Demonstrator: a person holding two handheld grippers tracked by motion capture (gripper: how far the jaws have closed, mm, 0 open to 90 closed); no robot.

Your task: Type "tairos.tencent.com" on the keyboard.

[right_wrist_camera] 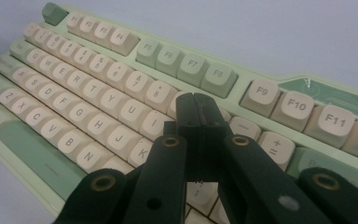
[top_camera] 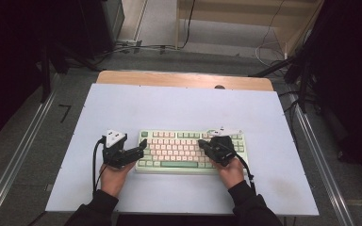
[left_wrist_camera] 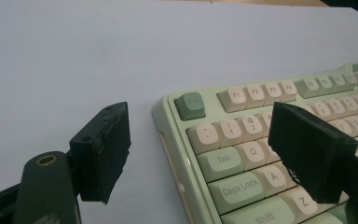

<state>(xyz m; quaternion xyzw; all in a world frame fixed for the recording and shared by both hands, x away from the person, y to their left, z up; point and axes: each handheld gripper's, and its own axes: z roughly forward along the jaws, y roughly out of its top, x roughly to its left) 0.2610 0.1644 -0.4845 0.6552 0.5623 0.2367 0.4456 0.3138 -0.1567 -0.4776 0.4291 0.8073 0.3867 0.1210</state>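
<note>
A green and cream keyboard [top_camera: 192, 151] lies flat on the white tabletop [top_camera: 179, 106], in its near half and about midway between left and right, with its long side running left to right. A strip of bare wood [top_camera: 184, 79] shows along the tabletop's far edge.

The left claw [top_camera: 143, 146] sits at the keyboard's left end, held in the person's left hand [top_camera: 115, 176]. Its jaws are spread wide and grasp nothing. In the left gripper view, one jaw hangs over the bare tabletop [left_wrist_camera: 74, 70] just left of the keyboard [left_wrist_camera: 223, 154], and the other hangs over the keys near Q and A. Whether that jaw touches the keys cannot be told. The green key [left_wrist_camera: 189, 105] at the far left corner lies between the jaws, farther off.

The right claw [top_camera: 201, 143] is over the right half of the keyboard, held in the person's right hand [top_camera: 231, 170]. In the right gripper view its jaws are pressed flat together with nothing between them, and the clenched tip [right_wrist_camera: 197, 112] stands over the number row of the keyboard [right_wrist_camera: 98, 93], near the 9 and 0 keys. Whether the tip rests on a key cannot be told.

Each claw carries a grey three-cornered plate, and a black cable [top_camera: 94, 165] trails from the left one toward the near edge. Dark sleeves cover both forearms at the bottom of the high view.
</note>
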